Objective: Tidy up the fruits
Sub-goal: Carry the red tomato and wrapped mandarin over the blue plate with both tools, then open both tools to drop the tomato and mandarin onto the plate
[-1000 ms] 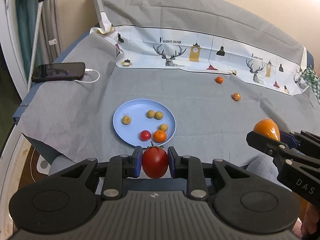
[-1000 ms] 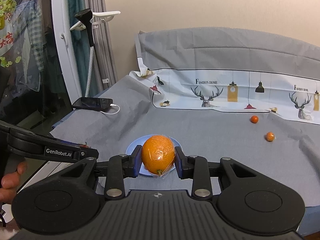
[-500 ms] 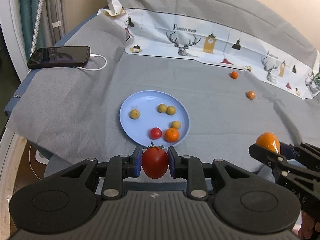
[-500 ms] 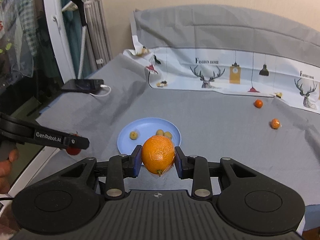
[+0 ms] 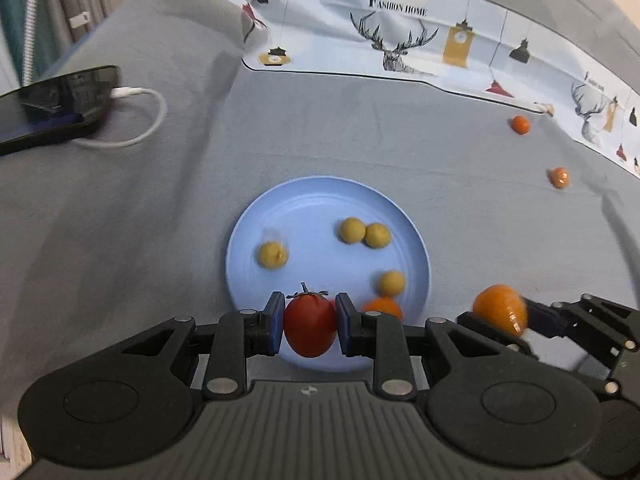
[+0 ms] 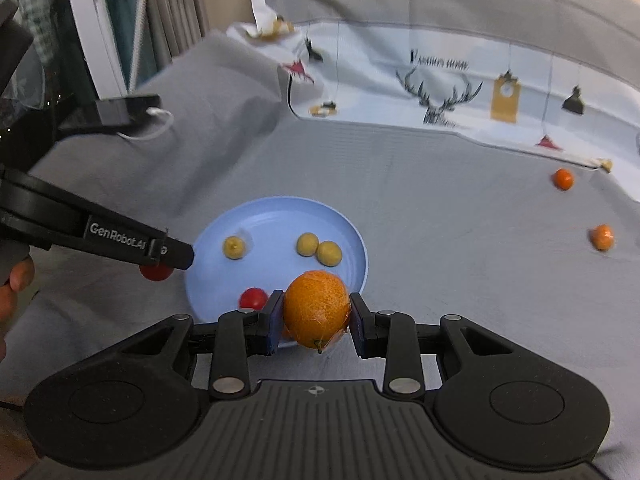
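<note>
— Grey cloth (image 5: 360, 140) spread over a bed, with a white band of printed deer and lamps along the far edge. Any clutter?

— Off at ten o'clock, a dark phone (image 5: 56, 104) with a white cable (image 5: 140, 120) plugged in. At the middle, a blue plate (image 5: 312, 208).

— On the plate?

— Four small yellow fruits: one alone at nine o'clock (image 5: 272, 255), a touching pair near twelve (image 5: 366, 233), one at four (image 5: 392, 283). Also a small orange (image 5: 382, 307) at five, and a small red tomato (image 6: 253, 298) seen from the right camera, at the near rim.

— Left gripper (image 5: 310, 328)?

— Clamped on a red tomato (image 5: 310, 330), stem up, above the near rim of the plate at six o'clock.

— Right gripper (image 6: 316, 320)?

— Closed around a big orange (image 6: 317, 308), held just past the plate's near right edge, about four o'clock.

— Loose fruit elsewhere?

— Two small oranges on the cloth well apart from the plate, toward two o'clock: one (image 5: 520, 125) beside the printed band, the other (image 5: 559, 177) nearer.
</note>
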A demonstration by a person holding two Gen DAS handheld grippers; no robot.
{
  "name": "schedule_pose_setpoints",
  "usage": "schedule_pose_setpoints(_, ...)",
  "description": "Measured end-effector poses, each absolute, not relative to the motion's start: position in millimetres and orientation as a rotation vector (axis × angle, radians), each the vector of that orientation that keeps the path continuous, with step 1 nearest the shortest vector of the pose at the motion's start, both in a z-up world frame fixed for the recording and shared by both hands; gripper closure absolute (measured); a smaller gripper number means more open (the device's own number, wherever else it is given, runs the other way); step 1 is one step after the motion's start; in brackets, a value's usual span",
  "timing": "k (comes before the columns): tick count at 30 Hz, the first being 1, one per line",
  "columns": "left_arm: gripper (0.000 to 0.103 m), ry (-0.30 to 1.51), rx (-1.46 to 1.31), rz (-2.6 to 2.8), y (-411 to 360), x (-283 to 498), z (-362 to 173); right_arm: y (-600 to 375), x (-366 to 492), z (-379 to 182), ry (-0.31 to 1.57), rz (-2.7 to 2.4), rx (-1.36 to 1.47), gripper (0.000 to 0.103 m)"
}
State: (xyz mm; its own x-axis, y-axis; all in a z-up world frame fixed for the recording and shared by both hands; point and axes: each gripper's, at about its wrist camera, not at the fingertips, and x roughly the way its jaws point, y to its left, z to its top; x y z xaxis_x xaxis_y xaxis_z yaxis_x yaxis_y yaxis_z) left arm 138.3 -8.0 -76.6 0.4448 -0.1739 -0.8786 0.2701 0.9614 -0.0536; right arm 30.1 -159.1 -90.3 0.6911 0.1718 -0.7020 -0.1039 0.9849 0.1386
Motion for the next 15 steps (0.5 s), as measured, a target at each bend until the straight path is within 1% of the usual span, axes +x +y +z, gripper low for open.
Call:
schedule_pose_setpoints(5, 0.074, 1.109, 0.130, -0.260, -22, 177, -106, -162, 73, -121, 0.840, 0.165, 0.070, 0.068)
schedule_pose_setpoints(13, 0.073, 1.135, 0.177, -0.228, -29, 207, -137, -156, 108, -153, 0.882, 0.186, 0.032, 0.067)
schedule_pose_setpoints(15, 0.068, 1.120, 0.180, -0.235, -28, 209, -135, -153, 111, -153, 0.863, 0.198, 0.025, 0.065)
